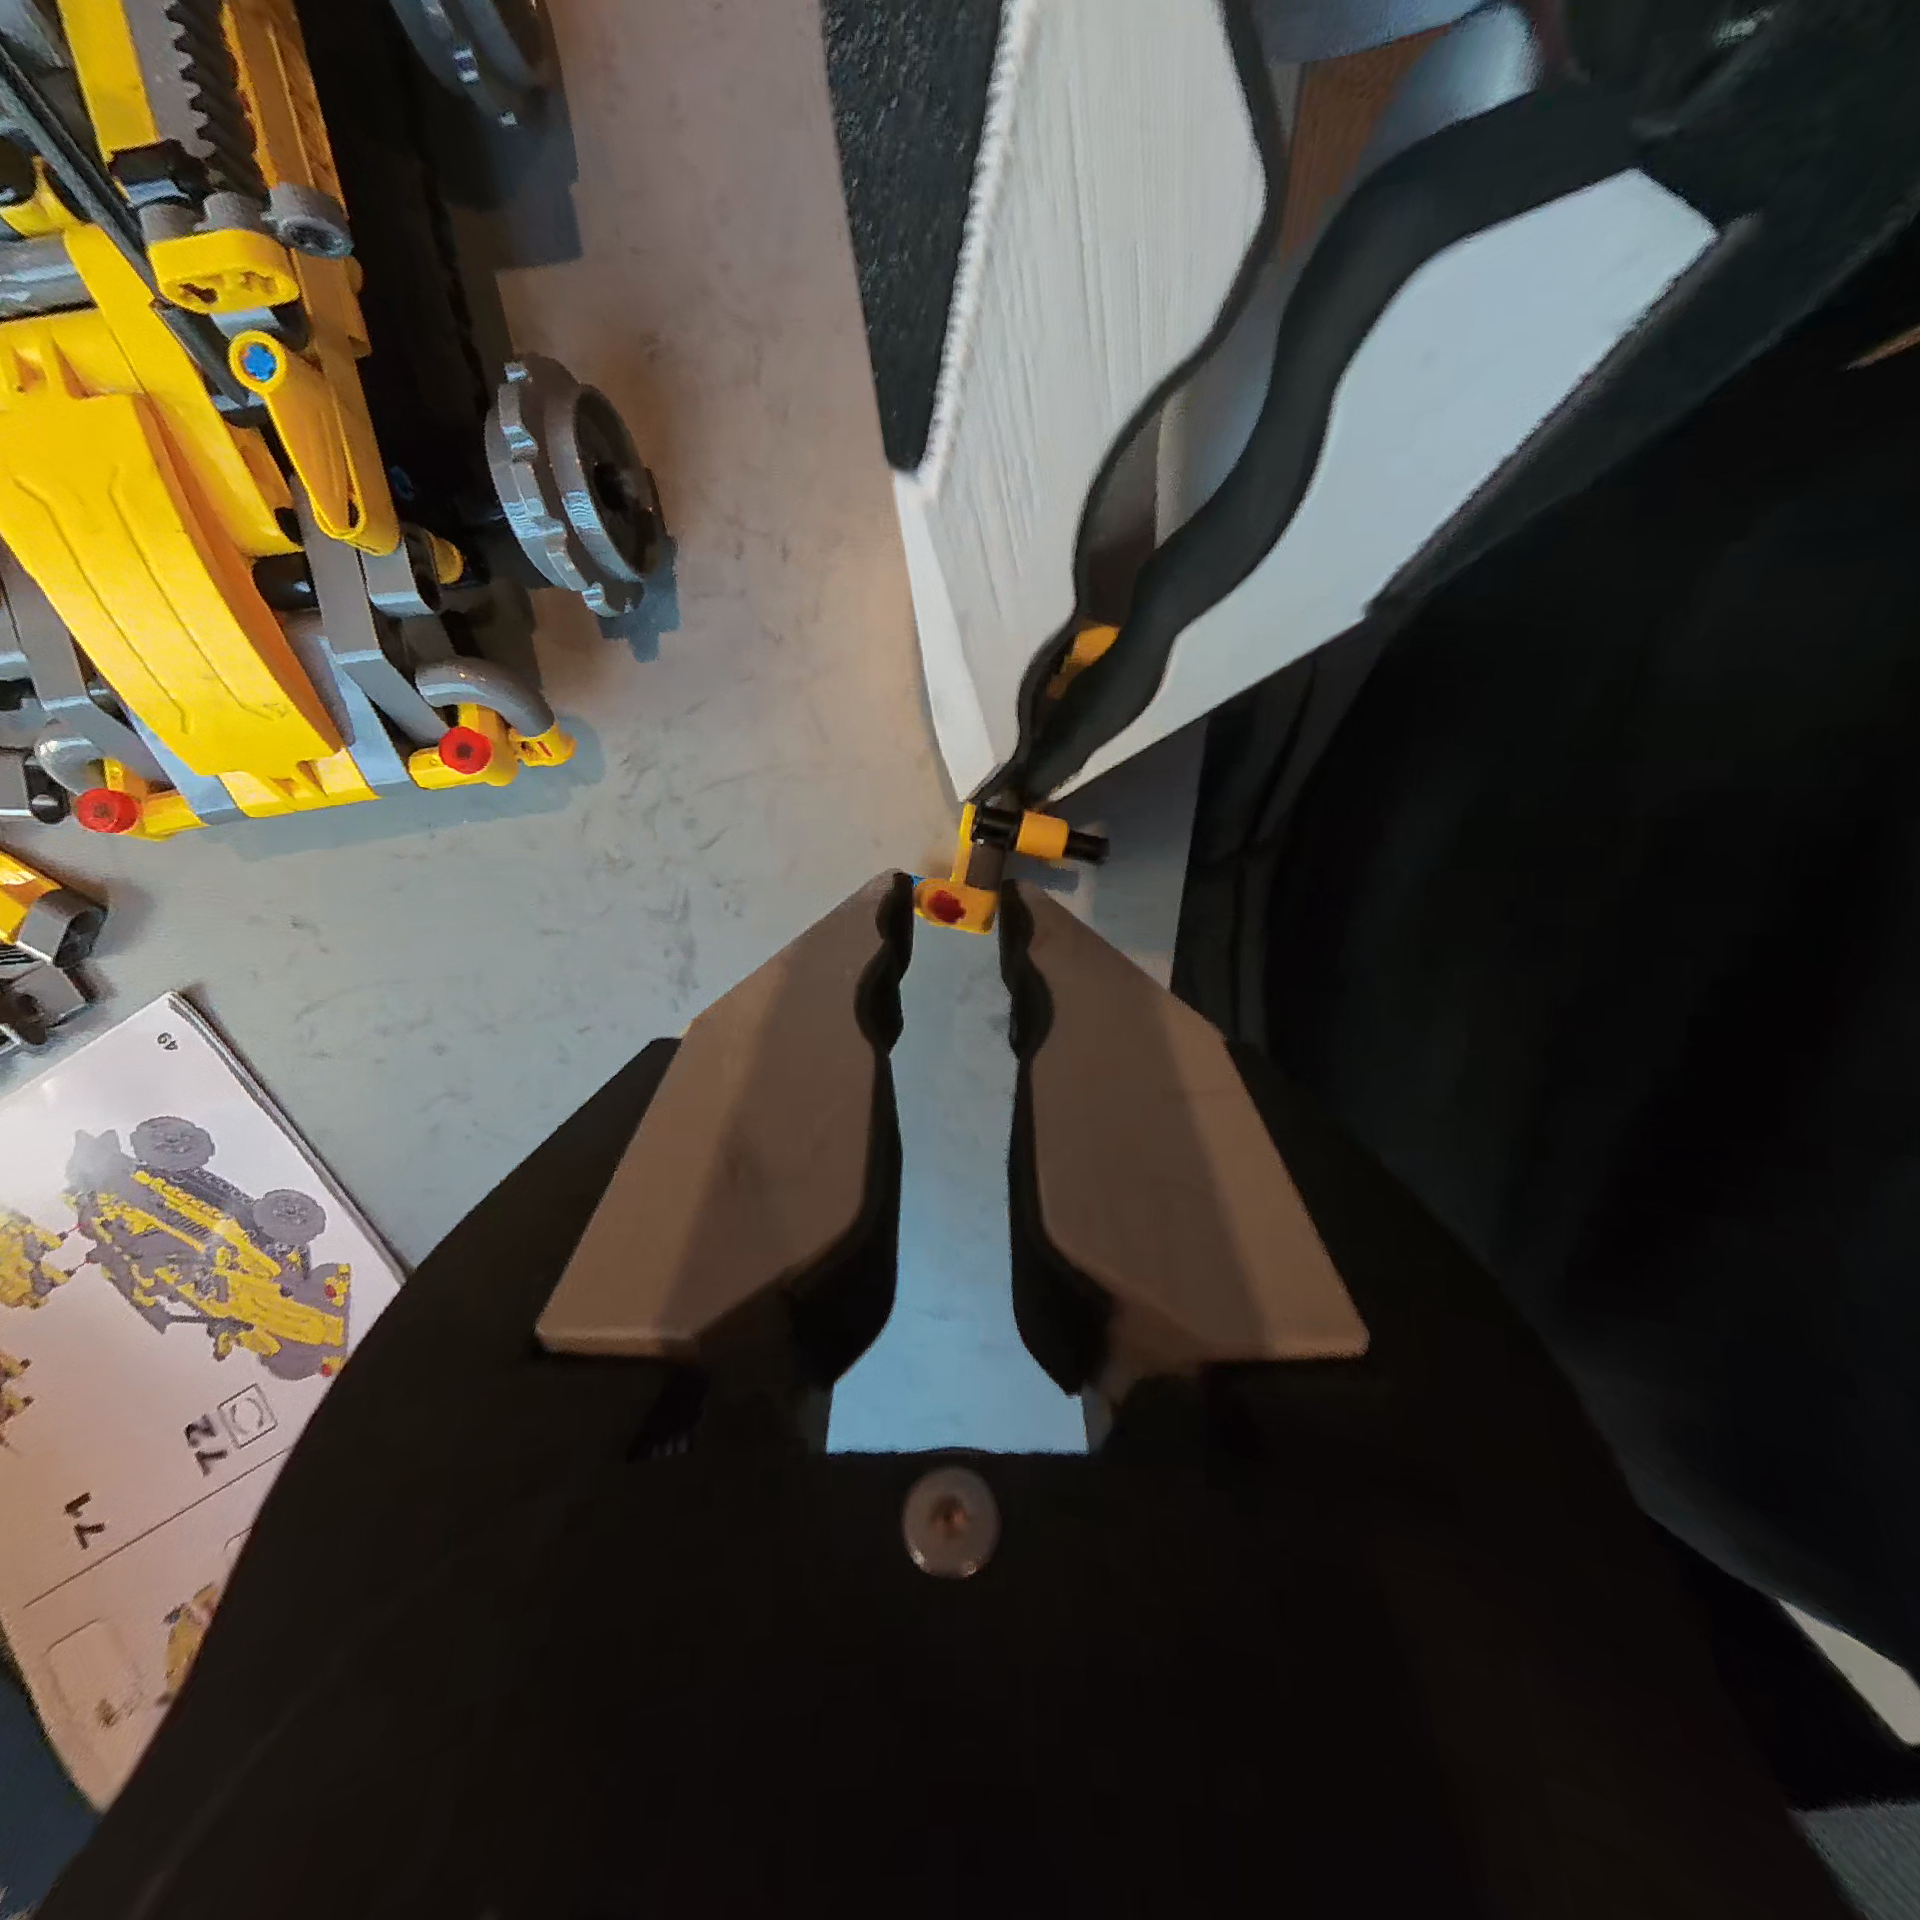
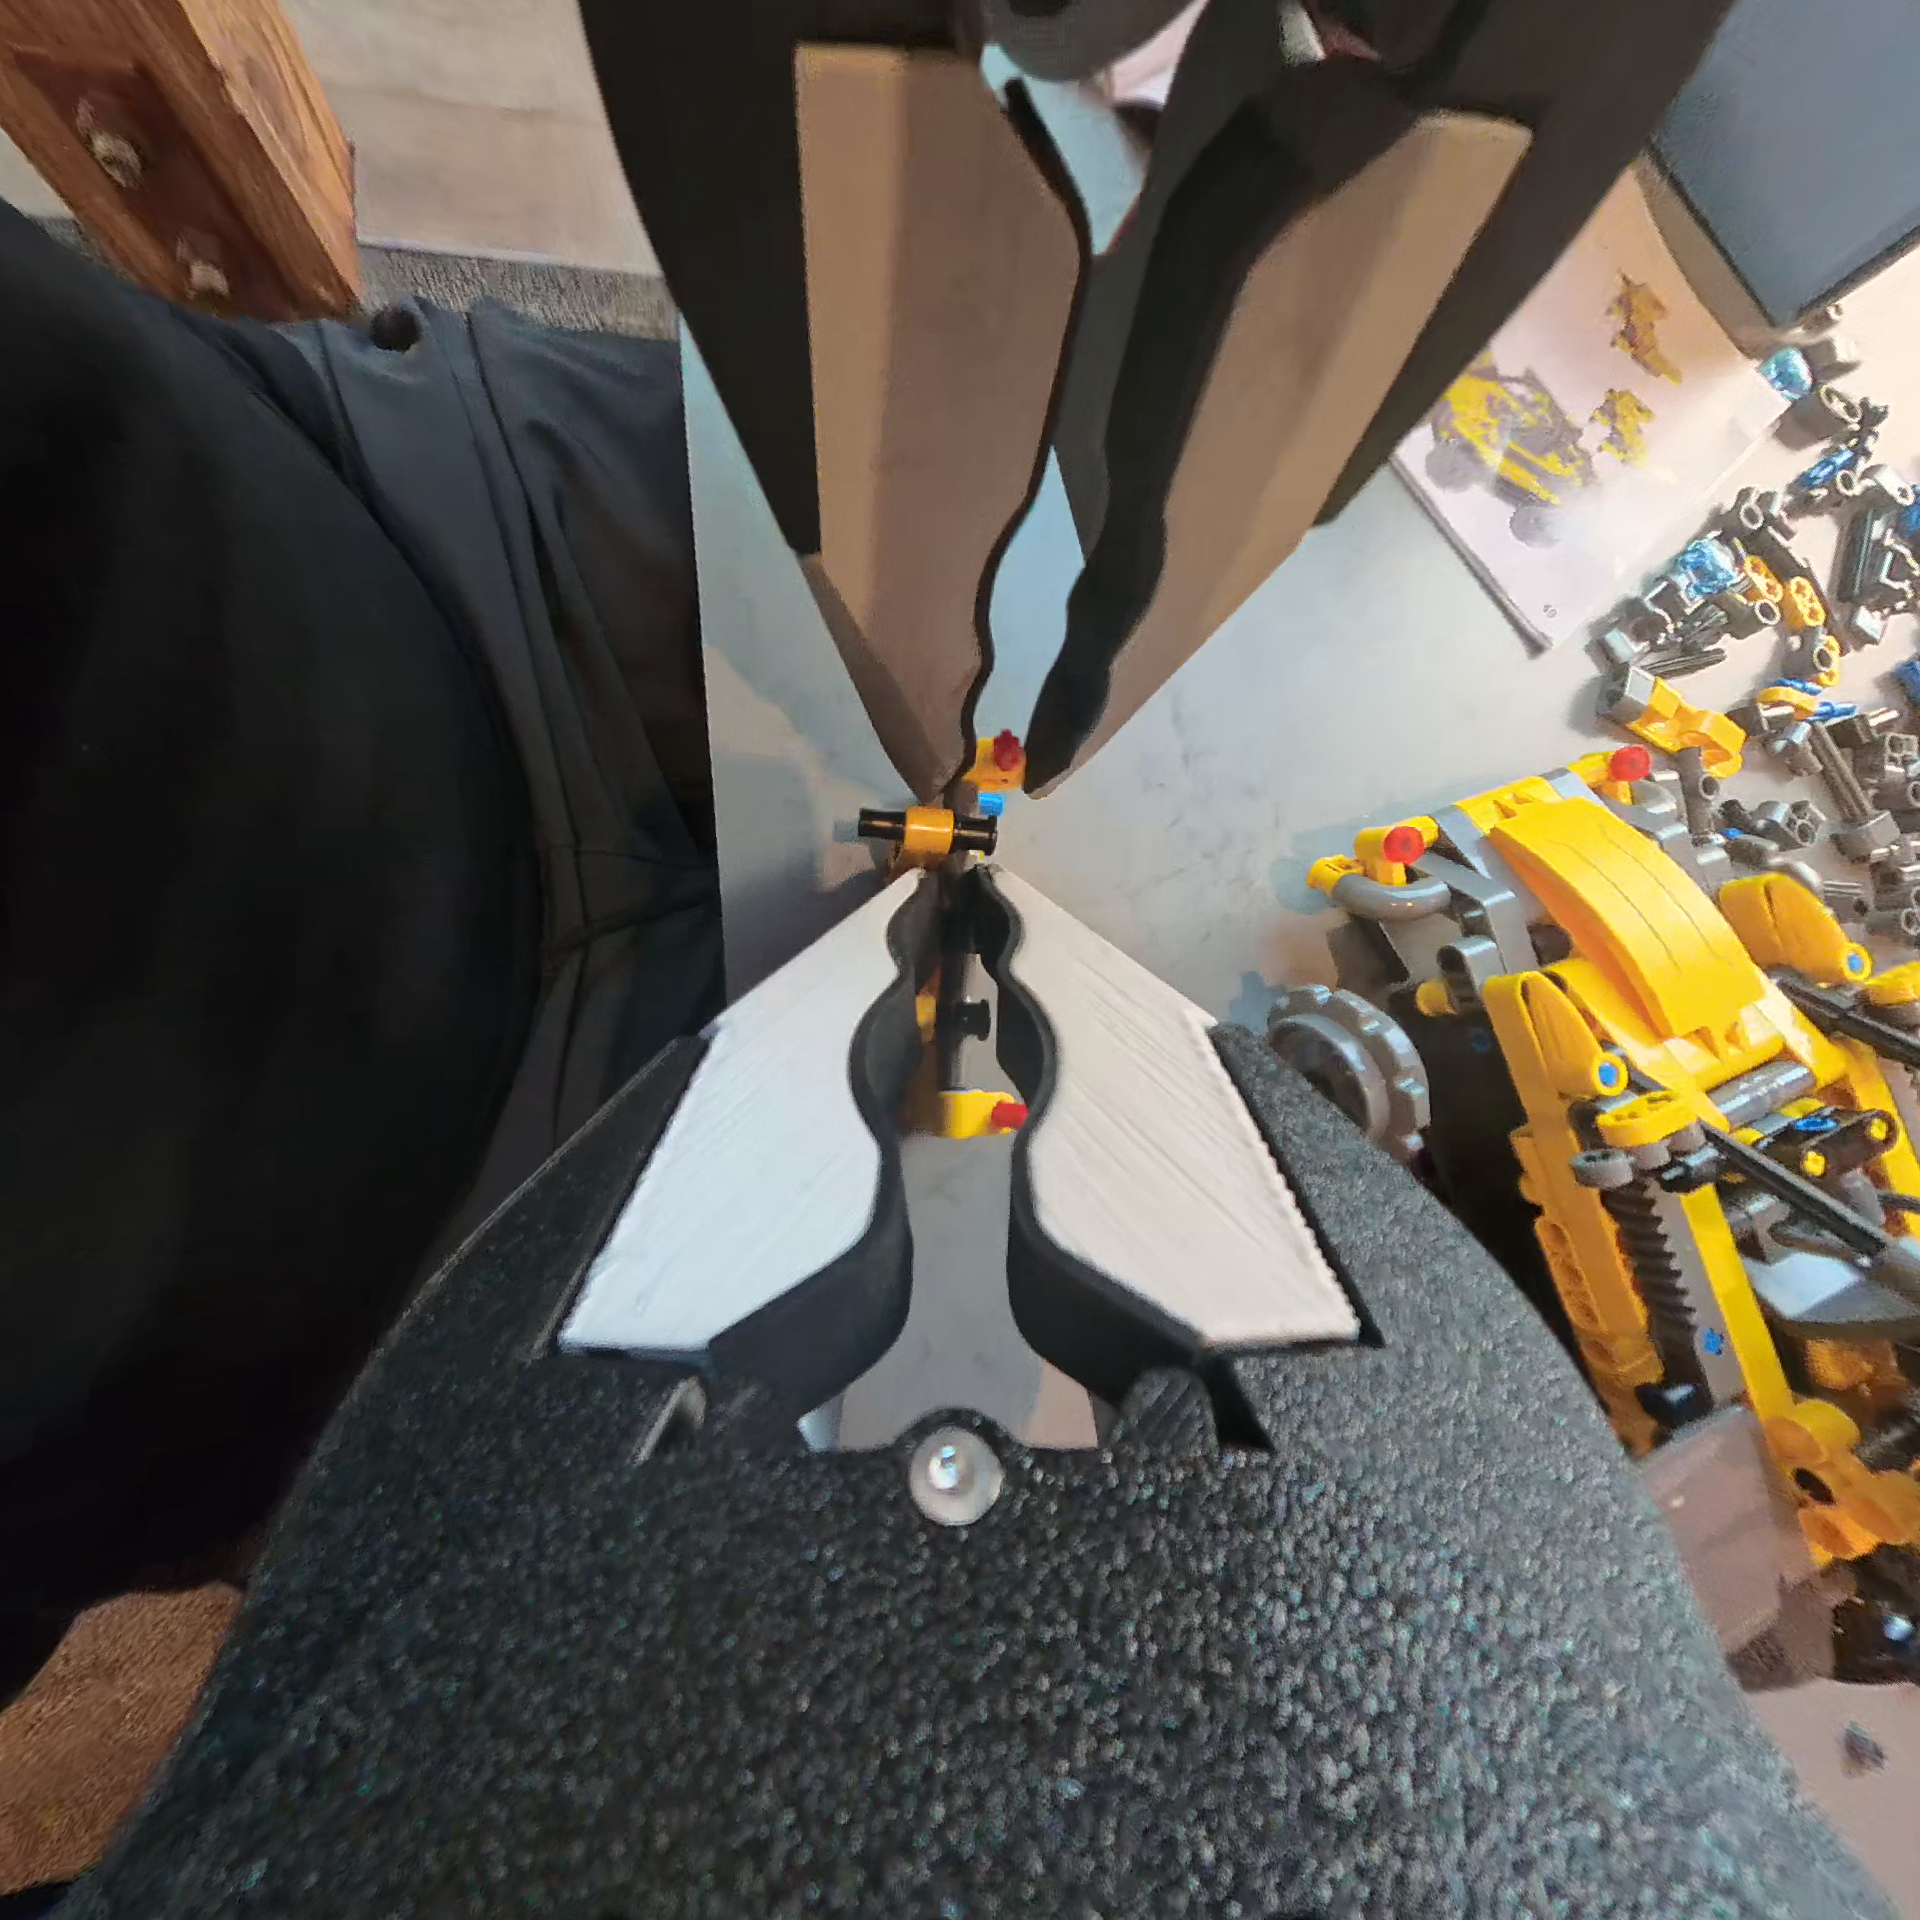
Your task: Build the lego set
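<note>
The small assembly (image 2: pixel 951 831), a cluster of yellow connectors, black pins and red studs on a dark axle, hangs above the counter (image 1: pixel 665 935) between both tools. The right tongs (image 2: pixel 954 883) are closed on it: the axle and a yellow piece sit down in the gap between the white fingers (image 2: pixel 769 1143), so the pads pinch the stem and leave the top end free. That reads as a steadying hold, one tool fixing the piece so the other can work on it.

The left tongs (image 1: pixel 948 894) come in from the opposite side, tan fingers (image 1: pixel 769 1122) narrowed around the yellow end piece with its red stud. They sit just beside it or on it; whether they truly grip, I cannot tell, as a slim gap shows in the right wrist view.

Just beside all this, on the counter, lies the big yellow model (image 1: pixel 197 499) on its side, grey wheel (image 1: pixel 577 488) up and out. An open booklet (image 1: pixel 156 1299) lies near the left tool, presumably for reference. In the right wrist view a loose pile of parts (image 2: pixel 1787 644) is spread beyond the model. A person's dark clothing (image 2: pixel 260 779) fills the near side.
</note>
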`<state>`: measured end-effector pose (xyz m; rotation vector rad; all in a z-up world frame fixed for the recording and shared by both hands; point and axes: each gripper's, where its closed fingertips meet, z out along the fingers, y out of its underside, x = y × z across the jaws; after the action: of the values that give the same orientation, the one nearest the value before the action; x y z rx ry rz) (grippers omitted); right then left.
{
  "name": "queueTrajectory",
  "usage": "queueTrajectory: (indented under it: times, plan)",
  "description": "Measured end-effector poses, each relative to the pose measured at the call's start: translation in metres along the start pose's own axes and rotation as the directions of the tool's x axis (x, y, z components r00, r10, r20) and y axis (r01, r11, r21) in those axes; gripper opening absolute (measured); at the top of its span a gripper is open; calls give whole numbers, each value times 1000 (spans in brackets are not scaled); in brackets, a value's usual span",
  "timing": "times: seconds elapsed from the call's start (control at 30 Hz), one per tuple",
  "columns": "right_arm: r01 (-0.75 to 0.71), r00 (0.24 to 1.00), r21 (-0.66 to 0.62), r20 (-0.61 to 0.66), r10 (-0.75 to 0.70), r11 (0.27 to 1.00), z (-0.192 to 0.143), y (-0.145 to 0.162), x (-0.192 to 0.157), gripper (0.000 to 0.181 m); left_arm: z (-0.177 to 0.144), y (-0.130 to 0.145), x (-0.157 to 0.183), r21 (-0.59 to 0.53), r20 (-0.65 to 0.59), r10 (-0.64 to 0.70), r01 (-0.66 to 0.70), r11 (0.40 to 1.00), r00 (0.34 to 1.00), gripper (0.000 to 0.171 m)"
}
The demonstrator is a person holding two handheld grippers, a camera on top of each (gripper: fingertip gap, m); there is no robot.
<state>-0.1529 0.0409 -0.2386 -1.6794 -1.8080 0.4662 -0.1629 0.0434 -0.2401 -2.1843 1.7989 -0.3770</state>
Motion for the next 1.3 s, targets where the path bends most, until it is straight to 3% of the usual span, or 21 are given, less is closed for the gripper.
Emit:
queueTrajectory:
  times: [0.03,0.4,0.5,0.7,0.8,0.93,1.03,1.17,1.2,1.3]
  plan:
    - [5,1000,21,-4,-5,1000,0,0,0,7,-2,0,1,21,-10,1,0,1000,1000,16]
    - [52,997,106,-70,-45,993,0,-3,9,8,-14,6,-8,249,-84,-96,114,962,992,23]
    - [25,999,162,-52,-17,986,-8,-11,6,18,-13,-1,-6,312,-112,-76,107,944,991,18]
    - [-88,992,176,-74,102,980,-30,2,16,27,-11,6,-14,336,-82,-51,75,939,995,19]
    - [-177,979,191,-71,194,965,-42,15,21,34,-13,4,-11,372,-123,-29,74,925,992,20]
    - [-392,920,206,81,384,897,-44,30,14,42,-6,3,-9,383,-184,-43,112,917,982,24]
    - [-473,879,178,163,448,863,-32,36,10,48,-1,2,-7,389,-190,-27,101,916,981,17]
    - [-440,896,142,133,423,887,-16,35,10,32,3,-1,-6,404,-139,18,40,914,990,12]
    - [-422,904,125,136,406,898,-13,33,8,19,4,-1,-8,404,-102,35,10,915,994,12]
    - [-315,948,135,-7,319,939,-16,29,20,18,0,-6,-23,408,102,140,-170,897,985,12]
